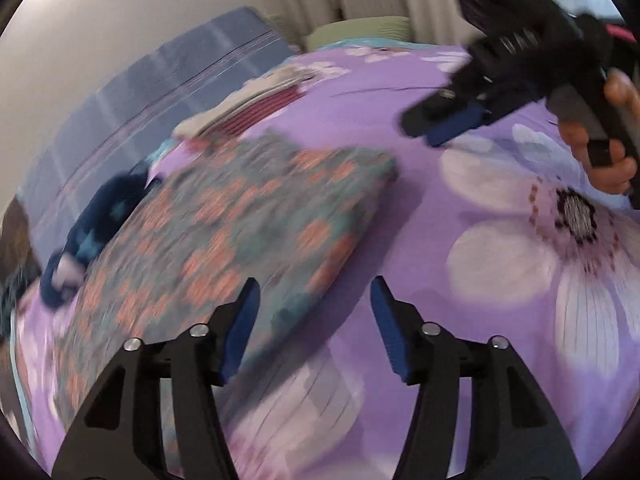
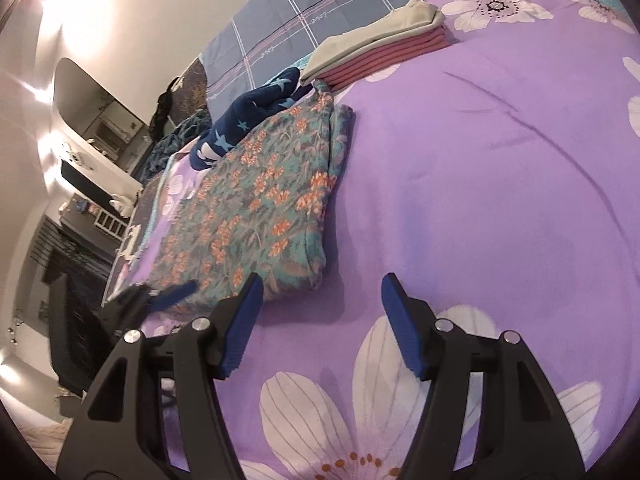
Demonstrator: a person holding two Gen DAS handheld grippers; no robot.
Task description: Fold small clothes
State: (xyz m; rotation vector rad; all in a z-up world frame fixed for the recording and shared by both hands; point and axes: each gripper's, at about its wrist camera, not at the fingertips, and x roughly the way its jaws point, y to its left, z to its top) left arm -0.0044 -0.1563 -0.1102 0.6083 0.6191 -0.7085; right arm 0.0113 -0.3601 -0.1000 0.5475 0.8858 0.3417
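I see soft matt cloth everywhere — the purple flowered bedspread [image 2: 480,160] and the folded floral garment [image 2: 264,200] — while my gripper fingers [image 2: 400,328] look like ribbed blue plastic on matt black frames.

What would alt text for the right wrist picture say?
An open gripper hovers over a purple flowered bedspread, holding nothing. A folded floral cloth lies just ahead, with a navy star-print garment and stacked folded clothes beyond.

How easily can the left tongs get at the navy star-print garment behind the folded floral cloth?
Probably yes, with a reach. The open, empty left tongs sit at the folded floral cloth; the navy star-print garment lies beyond, top uncovered, nothing above.
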